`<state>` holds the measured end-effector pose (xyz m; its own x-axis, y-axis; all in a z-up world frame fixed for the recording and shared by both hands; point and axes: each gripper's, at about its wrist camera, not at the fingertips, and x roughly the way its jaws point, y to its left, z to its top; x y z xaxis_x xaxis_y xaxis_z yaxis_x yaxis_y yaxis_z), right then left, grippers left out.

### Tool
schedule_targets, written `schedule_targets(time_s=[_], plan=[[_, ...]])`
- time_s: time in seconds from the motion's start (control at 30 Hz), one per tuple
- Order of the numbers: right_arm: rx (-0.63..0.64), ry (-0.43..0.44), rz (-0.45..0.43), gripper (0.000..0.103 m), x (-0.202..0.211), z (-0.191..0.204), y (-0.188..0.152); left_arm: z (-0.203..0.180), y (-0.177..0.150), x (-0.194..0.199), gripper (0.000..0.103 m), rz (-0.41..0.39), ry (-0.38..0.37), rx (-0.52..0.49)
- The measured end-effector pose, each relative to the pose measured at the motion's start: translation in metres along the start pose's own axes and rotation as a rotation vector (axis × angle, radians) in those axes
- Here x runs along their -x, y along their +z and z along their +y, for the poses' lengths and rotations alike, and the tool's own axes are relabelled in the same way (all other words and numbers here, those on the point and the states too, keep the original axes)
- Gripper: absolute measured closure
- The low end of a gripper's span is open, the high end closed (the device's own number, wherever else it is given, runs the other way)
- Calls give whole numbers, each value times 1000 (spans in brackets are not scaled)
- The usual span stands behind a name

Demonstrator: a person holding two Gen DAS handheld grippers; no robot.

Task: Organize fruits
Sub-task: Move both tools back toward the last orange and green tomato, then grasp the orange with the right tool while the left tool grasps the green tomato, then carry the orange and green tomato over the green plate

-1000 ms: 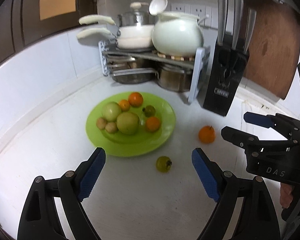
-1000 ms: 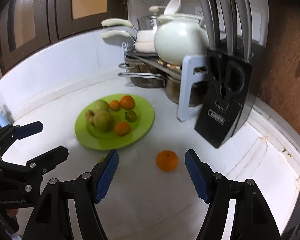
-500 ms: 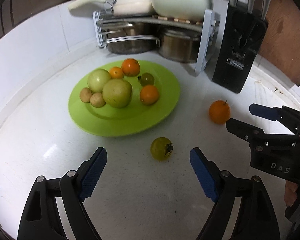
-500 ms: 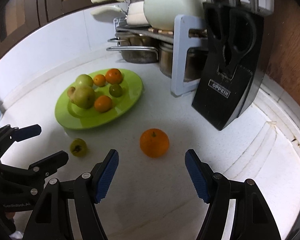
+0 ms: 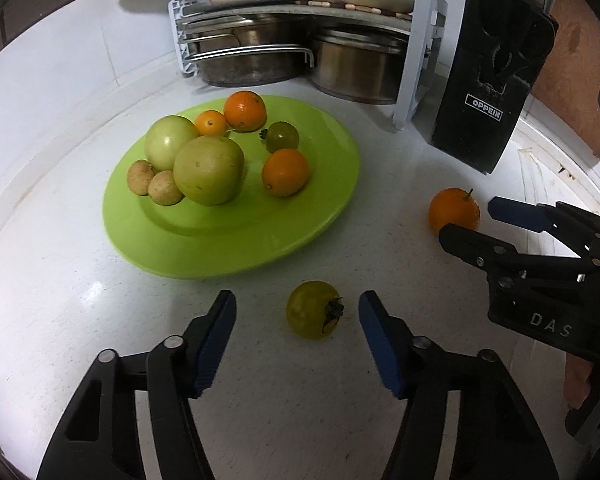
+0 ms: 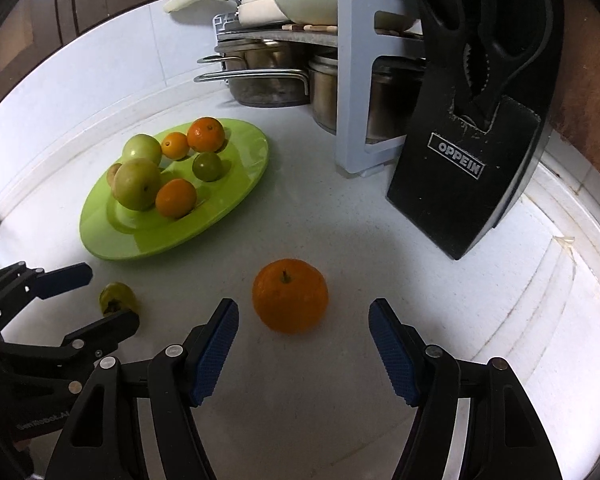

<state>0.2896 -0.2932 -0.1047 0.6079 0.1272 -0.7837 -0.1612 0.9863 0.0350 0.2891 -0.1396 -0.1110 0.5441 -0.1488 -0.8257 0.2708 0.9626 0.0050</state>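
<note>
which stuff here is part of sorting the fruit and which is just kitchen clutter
Job: green plate of fruit; loose orange; loose yellow-green fruit; left gripper, closing; right gripper, closing.

Clutter: knife block; pot rack; steel pots.

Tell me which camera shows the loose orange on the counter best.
The right wrist view: the orange sits whole and central, stem up, ahead of the right gripper. In the left wrist view it is at the side, partly hidden by that gripper.
</note>
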Motion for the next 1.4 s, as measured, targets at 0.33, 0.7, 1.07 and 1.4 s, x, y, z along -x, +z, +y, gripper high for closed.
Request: schedule_targets(time_s=[0.33,0.7,1.07,1.4], plan=[[10,10,7,51,-7,3,5,-5,1,-4,74,12,-29,-28],[32,14,-8,61,-4,11,5,-2,2,3,74,-12,-44,-25],[30,23,-42,61,18,15,3,-2,1,23,74,-51,-63,-22],[23,17,-88,61,52,27,4,4,-2,58,74,-121,-78,-24]])
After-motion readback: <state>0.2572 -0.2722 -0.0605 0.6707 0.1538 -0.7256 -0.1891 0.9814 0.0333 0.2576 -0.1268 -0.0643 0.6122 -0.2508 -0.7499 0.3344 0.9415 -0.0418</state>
